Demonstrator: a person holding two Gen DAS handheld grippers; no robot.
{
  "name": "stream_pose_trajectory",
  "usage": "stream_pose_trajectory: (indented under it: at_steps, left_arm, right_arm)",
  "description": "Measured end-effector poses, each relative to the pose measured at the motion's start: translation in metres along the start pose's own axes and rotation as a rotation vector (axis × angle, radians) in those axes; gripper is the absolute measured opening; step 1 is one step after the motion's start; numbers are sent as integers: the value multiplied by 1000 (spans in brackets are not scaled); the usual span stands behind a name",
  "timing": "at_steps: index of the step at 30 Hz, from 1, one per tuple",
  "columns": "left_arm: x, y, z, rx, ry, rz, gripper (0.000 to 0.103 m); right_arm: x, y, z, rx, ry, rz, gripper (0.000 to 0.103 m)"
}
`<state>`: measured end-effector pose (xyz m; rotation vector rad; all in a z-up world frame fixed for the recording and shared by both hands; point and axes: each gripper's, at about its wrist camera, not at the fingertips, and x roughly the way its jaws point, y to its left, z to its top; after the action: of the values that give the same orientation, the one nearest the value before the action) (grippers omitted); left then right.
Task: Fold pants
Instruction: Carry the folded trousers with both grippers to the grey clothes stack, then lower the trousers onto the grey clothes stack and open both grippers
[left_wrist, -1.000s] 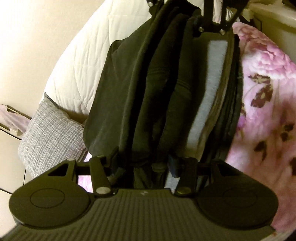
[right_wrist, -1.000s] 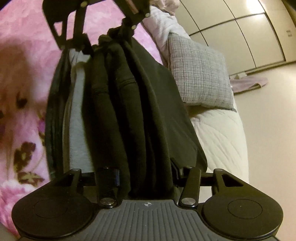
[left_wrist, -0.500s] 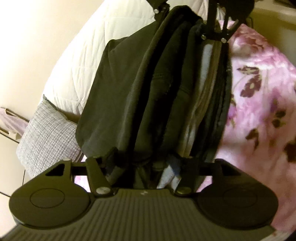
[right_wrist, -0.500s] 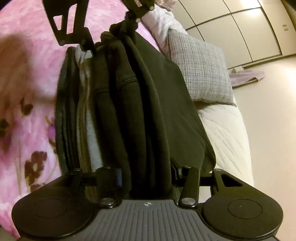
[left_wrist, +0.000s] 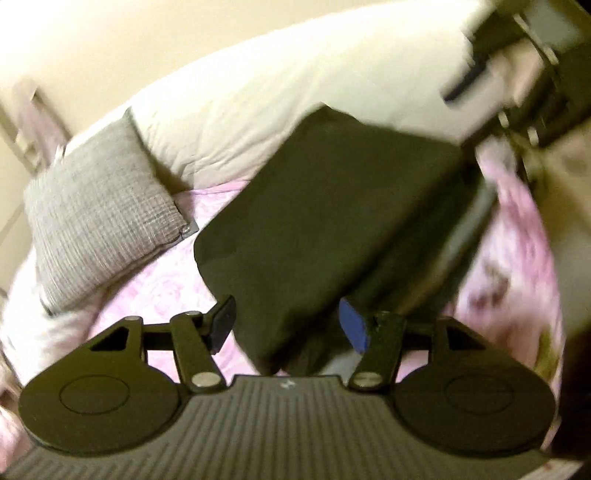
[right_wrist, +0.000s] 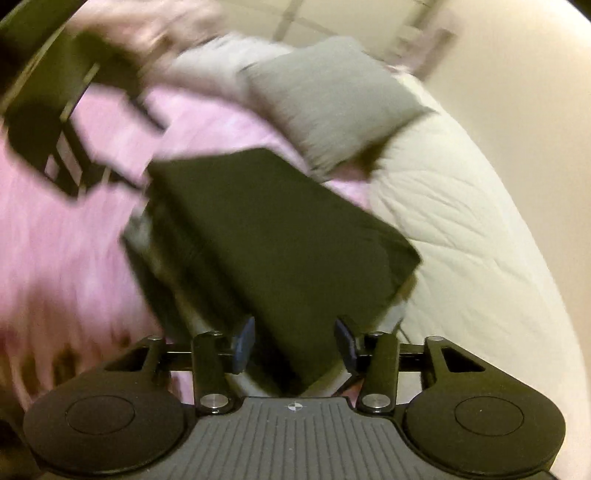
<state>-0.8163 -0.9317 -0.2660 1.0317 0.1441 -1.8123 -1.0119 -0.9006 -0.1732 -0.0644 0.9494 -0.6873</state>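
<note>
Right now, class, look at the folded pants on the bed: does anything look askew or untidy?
Slightly. The folded black pants lie at a slant across the pink blanket, one corner overlapping the white quilt. A paler grey layer peeks out along one edge, so the fold is not flush. Both frames are blurred, so finer detail is unclear.

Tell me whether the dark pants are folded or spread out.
Folded: the dark pants lie as a compact rectangular stack on the pink blanket, with layered edges showing along one side.

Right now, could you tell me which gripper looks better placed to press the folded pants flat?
Probably either. The left gripper and right gripper are both open and empty, each over a near corner of the folded pants; blur hides any real advantage.
</note>
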Motion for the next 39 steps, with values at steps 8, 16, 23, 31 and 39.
stream_pose_trajectory:
  at_steps: [8,16,23,31,39]
  left_arm:
    - [59,-11,7,-116,148,-91,59]
    - [46,-13,45,-126,120,-62,56]
    - [83,-33,61,-144,174,-109,57]
    - [94,-26,57,-219,190,-103,59]
    - [58,-6,47,-294,169,-1,57]
  right_arm:
    - [50,-46,-9,302,104,199,35]
    - [36,-94,15,333,72,253,35]
    - [105,-169,69,389,30,215,35]
    - [197,-180,64,418,182,249,35]
    - [116,-165,62,449,85,251,35]
